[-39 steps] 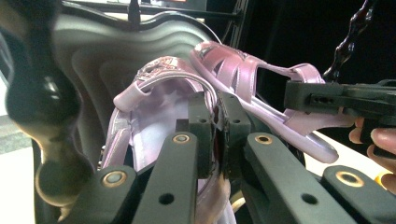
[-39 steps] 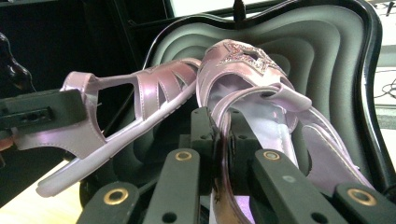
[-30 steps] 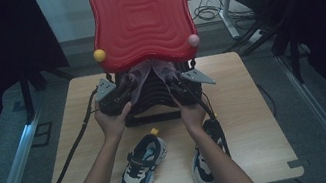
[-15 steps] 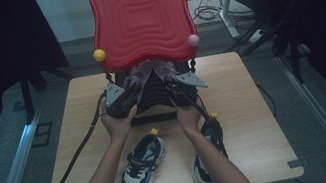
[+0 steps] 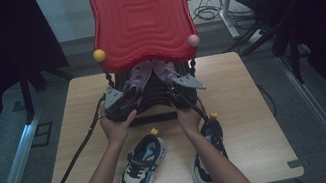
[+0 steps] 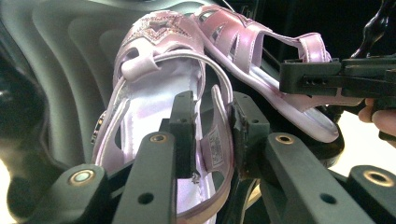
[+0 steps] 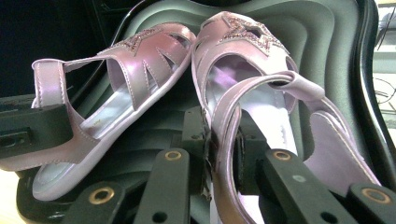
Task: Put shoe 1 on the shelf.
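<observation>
Both pink sandals (image 6: 154,107) are laid in the black case (image 5: 151,96), each gripper loosening (sneakers (image 5: 141,166) untouched on the desk (image 5: 250,106)).

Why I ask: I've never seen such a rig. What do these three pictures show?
A person holds a hand-held gripper in each hand. The high view looks down on the wooden table; the other two cameras ride on the grippers. Two sneakers lie on the table before an open red-lidded case holding two pink sandals. The left hand-held gripper, jaws just opening, loosely straddles the strap of one sandal; the right hand-held gripper, also easing open, pinches the other sandal.
</observation>
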Motion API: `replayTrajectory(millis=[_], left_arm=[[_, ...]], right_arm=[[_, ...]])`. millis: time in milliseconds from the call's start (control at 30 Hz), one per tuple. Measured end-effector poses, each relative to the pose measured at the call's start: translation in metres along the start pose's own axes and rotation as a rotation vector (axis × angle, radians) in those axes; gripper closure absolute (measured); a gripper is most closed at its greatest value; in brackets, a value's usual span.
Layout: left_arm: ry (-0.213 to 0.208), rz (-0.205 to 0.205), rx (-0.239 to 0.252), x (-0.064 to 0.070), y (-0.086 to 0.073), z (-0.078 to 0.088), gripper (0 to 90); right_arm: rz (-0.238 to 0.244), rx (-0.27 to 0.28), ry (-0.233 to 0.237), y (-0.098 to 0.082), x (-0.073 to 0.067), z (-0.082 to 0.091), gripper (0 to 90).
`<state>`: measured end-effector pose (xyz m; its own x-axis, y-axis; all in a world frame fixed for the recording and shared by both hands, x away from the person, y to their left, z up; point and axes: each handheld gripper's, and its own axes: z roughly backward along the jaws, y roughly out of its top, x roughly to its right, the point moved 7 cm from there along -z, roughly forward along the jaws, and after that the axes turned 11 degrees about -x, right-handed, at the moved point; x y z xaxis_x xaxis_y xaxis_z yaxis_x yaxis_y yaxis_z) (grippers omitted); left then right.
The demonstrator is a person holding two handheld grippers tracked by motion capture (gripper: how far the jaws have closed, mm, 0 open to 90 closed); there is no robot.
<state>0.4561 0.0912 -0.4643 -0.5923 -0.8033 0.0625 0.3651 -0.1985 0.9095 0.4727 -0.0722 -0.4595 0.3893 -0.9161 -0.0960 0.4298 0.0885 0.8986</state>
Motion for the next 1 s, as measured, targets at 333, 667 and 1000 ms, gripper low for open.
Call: replayTrajectory(millis=[333,667,1000], left_arm=[[0.037,-0.038,0.008,0.004,0.001,0.002,86.2],[0.028,-0.048,-0.011,0.007,-0.004,-0.003,83.8],[0.007,-0.018,-0.018,0.007,-0.004,-0.004,65.4]], right_arm=[[0.071,0.004,-0.059,0.000,-0.004,-0.003,85.5],[0.113,-0.020,-0.063,-0.003,-0.009,-0.007,83.2],[0.094,-0.017,0.007,-0.003,-0.012,0.006,63.0]])
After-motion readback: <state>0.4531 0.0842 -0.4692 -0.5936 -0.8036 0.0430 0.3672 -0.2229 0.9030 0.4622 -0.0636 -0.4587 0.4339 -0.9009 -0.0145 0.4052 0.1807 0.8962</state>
